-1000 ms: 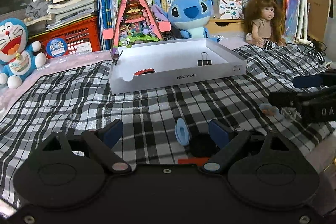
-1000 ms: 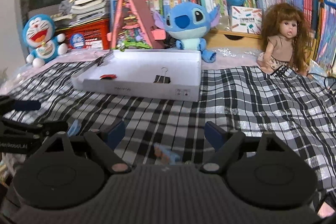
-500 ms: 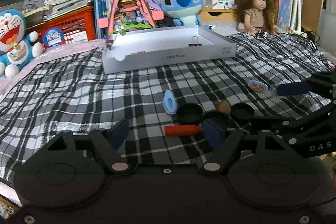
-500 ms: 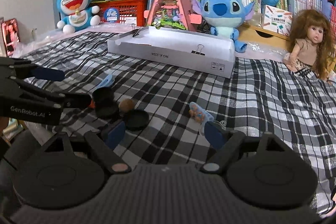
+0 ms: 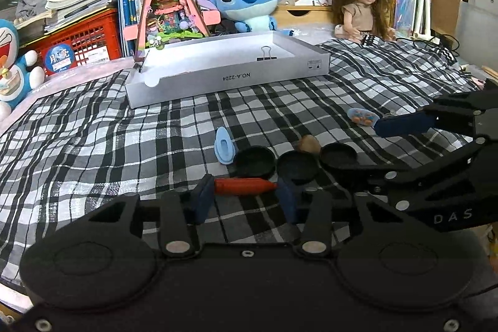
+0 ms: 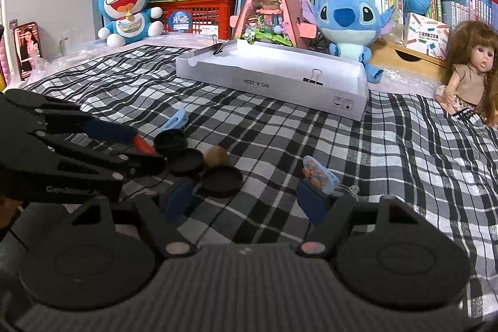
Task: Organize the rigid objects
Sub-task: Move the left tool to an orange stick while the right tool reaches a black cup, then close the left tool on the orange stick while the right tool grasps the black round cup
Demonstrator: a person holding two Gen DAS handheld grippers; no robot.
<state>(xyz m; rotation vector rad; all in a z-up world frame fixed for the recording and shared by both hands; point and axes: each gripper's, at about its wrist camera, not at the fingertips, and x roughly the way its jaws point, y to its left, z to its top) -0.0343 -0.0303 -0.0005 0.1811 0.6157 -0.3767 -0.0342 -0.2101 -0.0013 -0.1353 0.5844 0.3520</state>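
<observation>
The shallow white cardboard tray [image 5: 236, 77] sits upper centre. At lower centre, the left tongs [image 5: 246, 195] have just been closing on the red crayon-like stick [image 5: 244, 185], lengthwise between its pads, apparently touching. The right tongs [image 6: 249, 201] gape empty.

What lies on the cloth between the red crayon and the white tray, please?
In the left wrist view, a black round lid and a light blue clip lie just beyond the red crayon; from there to the white tray, bare plaid cloth.

three round lids [image 5: 295, 165] lie in a row on the checked cloth [image 5: 93, 145], a box tray [image 5: 224, 77] behind them, plush toys [image 5: 247, 0] beyond it.
</observation>
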